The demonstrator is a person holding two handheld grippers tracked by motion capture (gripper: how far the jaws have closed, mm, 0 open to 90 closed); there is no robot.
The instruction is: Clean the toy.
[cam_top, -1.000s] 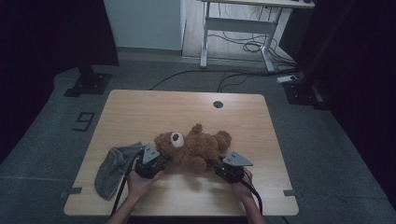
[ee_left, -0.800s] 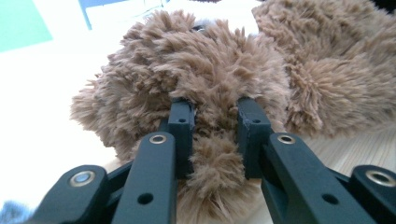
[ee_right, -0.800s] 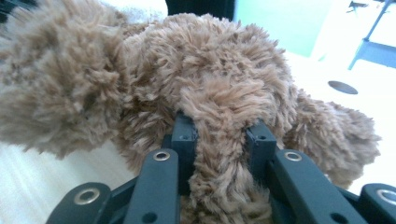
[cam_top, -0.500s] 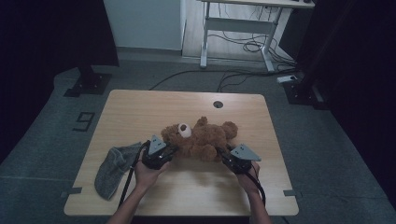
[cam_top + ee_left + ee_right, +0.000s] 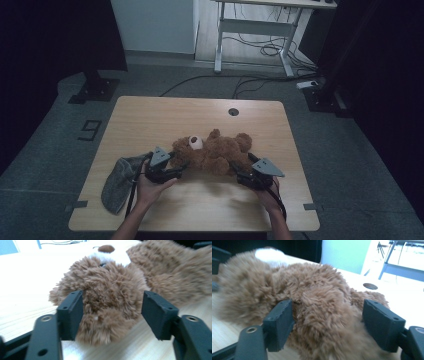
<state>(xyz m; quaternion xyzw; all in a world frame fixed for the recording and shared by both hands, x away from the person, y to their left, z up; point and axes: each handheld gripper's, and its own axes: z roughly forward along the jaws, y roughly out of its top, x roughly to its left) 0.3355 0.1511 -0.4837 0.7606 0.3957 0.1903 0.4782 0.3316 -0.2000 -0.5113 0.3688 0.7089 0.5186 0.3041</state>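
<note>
Black two-fingered grippers point(image 5: 167, 169) point(image 5: 245, 172), grey three-cornered top plates, trailing black cables, bare forearms.

wooden table point(image 5: 150, 115), teddy bear point(image 5: 215, 152), grey cloth point(image 5: 117, 182)

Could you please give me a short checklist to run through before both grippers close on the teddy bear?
1. Left gripper open, plush between its jaws: ok.
2. Right gripper open, plush between its jaws: ok.
3. Teddy bear lying on the table, well inside its edges: ok.
4. Grey cloth apart from the bear: ok.
5. Which limb each gripper straddles: cannot tell.
</note>
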